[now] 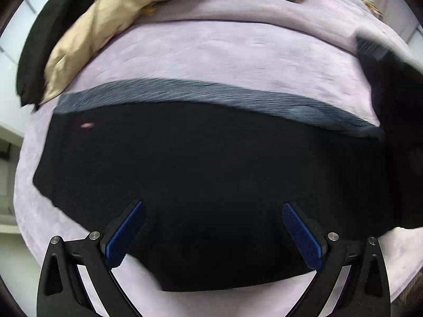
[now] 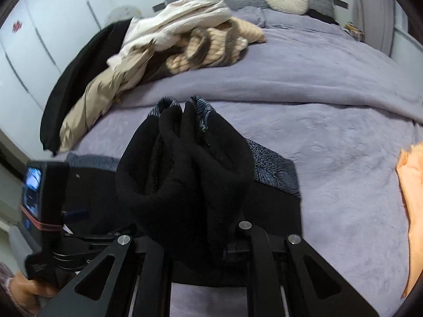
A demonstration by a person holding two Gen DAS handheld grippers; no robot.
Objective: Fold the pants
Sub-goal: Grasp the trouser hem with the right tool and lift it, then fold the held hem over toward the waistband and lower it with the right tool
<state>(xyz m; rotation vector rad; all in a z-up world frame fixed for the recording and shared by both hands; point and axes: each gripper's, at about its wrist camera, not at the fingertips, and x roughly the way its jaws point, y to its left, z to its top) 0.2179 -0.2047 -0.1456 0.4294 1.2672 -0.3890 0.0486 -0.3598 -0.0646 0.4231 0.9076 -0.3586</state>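
I've got the pants (image 1: 211,163) spread black and flat across the purple bed (image 1: 224,52), patterned lining showing along the far edge, and one end of them bunched up in my right gripper (image 2: 190,211), jaws clamped tight on the cloth and lifted off the cover. My left gripper (image 1: 212,227) hangs over the flat part, blue pads (image 1: 124,235) wide apart, nothing between them. I'd say one fold is in hand and not laid down; the flat stretch has yet to be doubled and squared. Right fingertips are buried in fabric, so I can't see how much they hold. The left view is smeared, and the pants' right end runs under a dark blur. Clothes pile (image 2: 169,50) near the headboard, something orange (image 2: 412,200) cut off at the right.
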